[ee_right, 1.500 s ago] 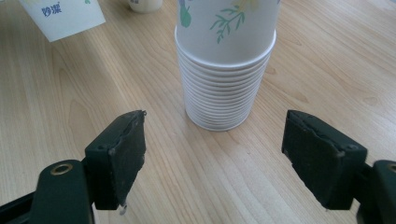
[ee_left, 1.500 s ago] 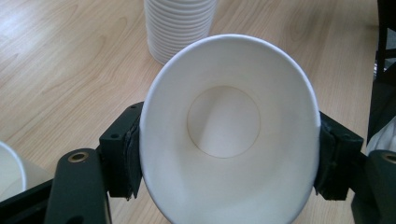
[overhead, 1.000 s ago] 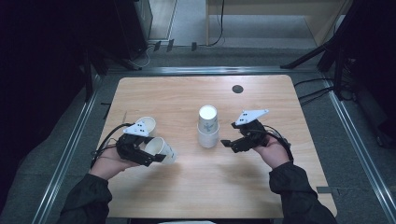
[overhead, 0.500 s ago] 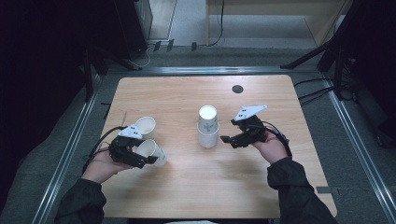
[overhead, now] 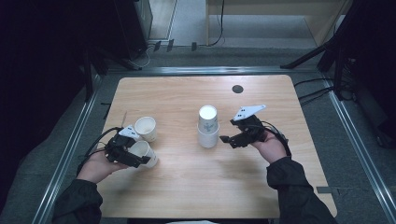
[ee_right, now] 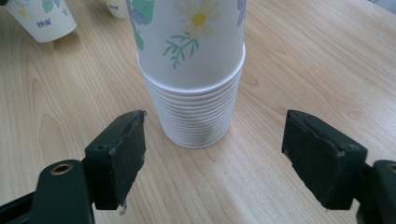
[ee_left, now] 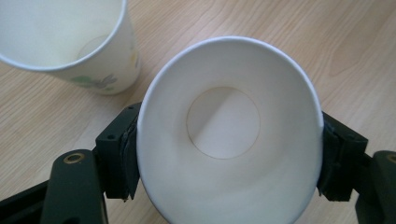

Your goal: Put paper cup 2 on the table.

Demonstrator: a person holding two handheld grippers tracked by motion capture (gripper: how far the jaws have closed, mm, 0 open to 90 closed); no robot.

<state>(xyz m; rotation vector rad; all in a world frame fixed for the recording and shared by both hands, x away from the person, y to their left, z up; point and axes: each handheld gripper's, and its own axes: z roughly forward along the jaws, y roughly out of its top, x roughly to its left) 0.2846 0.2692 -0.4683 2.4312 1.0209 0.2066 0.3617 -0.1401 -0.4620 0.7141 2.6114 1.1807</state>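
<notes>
Left gripper point(overhead: 140, 158) sits at the near left of the counter point(overhead: 187, 196) with a white paper cup point(ee_left: 229, 130) between its jaws. In the left gripper view the cup's rim is squeezed into an oval and both pads touch its wall, so the gripper is clamped on the cup, though its jaws have just been opening a little. The mouth of the cup faces that camera and its round bottom shows inside. In the high view the held cup point(overhead: 142, 151) lies tilted low over the wood, just beside a second cup point(overhead: 145, 128) that stands upright with its mouth up; the left gripper view shows that second cup point(ee_left: 70, 42) at the upper left, with a small flower print on its side.

Right gripper point(overhead: 227, 135) rests just to the right of a stack of cups point(overhead: 208, 127) near the middle of the counter. Its jaws stand wide apart with nothing between them, and in the right gripper view the stack point(ee_right: 196, 93) rises a little ahead of the pads, apart from both. The stack's top cup bears a daisy print, and many nested rims show below it.
</notes>
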